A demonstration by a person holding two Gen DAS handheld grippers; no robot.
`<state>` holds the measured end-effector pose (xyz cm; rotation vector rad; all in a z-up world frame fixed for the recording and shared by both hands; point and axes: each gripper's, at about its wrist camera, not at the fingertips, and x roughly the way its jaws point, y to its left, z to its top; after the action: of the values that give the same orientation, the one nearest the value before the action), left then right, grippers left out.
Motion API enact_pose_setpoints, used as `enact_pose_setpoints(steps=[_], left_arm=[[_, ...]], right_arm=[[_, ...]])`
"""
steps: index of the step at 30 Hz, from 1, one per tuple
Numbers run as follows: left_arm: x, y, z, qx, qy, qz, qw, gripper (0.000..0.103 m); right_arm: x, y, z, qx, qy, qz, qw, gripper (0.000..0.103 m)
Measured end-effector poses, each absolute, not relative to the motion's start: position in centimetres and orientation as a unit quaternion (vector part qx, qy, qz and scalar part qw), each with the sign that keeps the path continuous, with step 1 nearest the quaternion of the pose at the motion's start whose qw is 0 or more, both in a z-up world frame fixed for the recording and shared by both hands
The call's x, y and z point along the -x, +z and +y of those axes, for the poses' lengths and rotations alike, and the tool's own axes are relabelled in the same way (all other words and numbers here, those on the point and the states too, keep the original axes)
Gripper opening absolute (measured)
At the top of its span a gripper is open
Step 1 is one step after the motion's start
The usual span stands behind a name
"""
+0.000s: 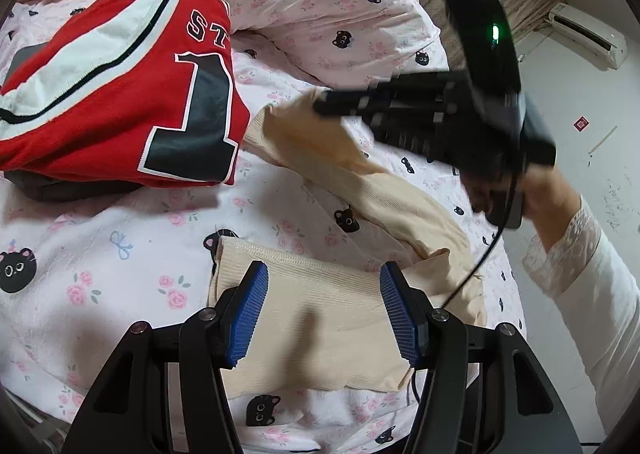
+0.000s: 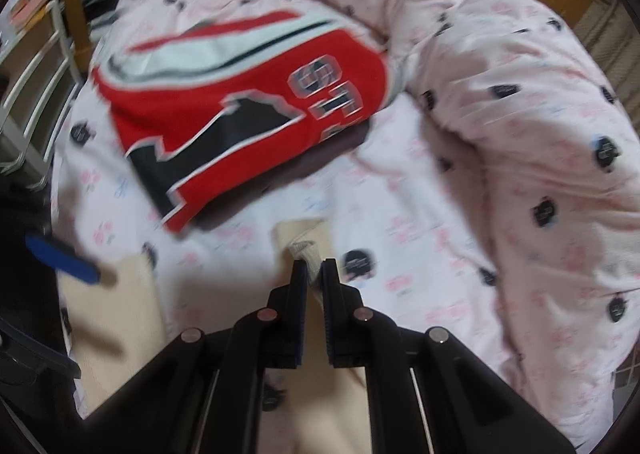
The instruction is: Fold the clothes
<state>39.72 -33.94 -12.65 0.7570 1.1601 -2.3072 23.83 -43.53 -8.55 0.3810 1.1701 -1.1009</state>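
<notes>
A cream ribbed garment (image 1: pixel 320 334) lies on the bed, one end folded flat near me and the other lifted. My left gripper (image 1: pixel 324 269) hangs open just over the folded end, its blue pads (image 1: pixel 248 310) on either side and not pressing the cloth. My right gripper (image 1: pixel 322 105), held by a hand with a white lace sleeve, is shut on the lifted cream end. In the blurred right wrist view its jaws (image 2: pixel 315 268) stand nearly together with a fold of the cream garment (image 2: pixel 306 250) pinched between them. A folded red jersey (image 1: pixel 120 94) (image 2: pixel 240 106) lies beyond.
The bed sheet (image 1: pixel 120 254) is white-pink with black cat faces. A bunched duvet (image 1: pixel 320 6) (image 2: pixel 520 134) of the same print runs along the far and right side. A dark grey garment (image 1: pixel 60 190) lies under the jersey. A white shelf (image 2: pixel 36 86) stands left of the bed.
</notes>
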Motion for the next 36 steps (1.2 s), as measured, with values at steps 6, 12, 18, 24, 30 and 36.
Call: enact_pose_setpoints(steps=[6,12,18,24,30,36], left_arm=[[-39.2,-13.0,-34.3,-0.28,-0.83,0.427,0.224,0.053],[-39.3,-13.6,-35.0,-0.284,-0.823,0.433,0.233,0.053],[-39.5,-14.3,-35.5,-0.283,-0.816,0.446,0.235,0.053],[-39.1,-14.5,-35.8,-0.284,-0.815,0.448,0.233,0.053],[-38.6,-14.9,-35.9,-0.284,-0.813,0.453,0.229,0.053],[-38.3,-14.8,-35.7,-0.284,-0.817,0.448,0.225,0.053]], right_arm=[[-22.5,-7.7,-47.2,-0.174,-0.521,0.518,0.656,0.008],[-22.4,-10.4,-50.4,-0.196,-0.527,0.533,0.632,0.008],[-21.3,-11.5,-51.3,-0.226,-0.529,0.523,0.629,0.01],[-17.4,-12.1,-51.2,-0.312,-0.514,0.487,0.634,0.034],[-16.6,-13.8,-50.5,-0.34,-0.488,0.484,0.642,0.034],[-16.6,-14.0,-50.6,-0.343,-0.49,0.475,0.645,0.033]])
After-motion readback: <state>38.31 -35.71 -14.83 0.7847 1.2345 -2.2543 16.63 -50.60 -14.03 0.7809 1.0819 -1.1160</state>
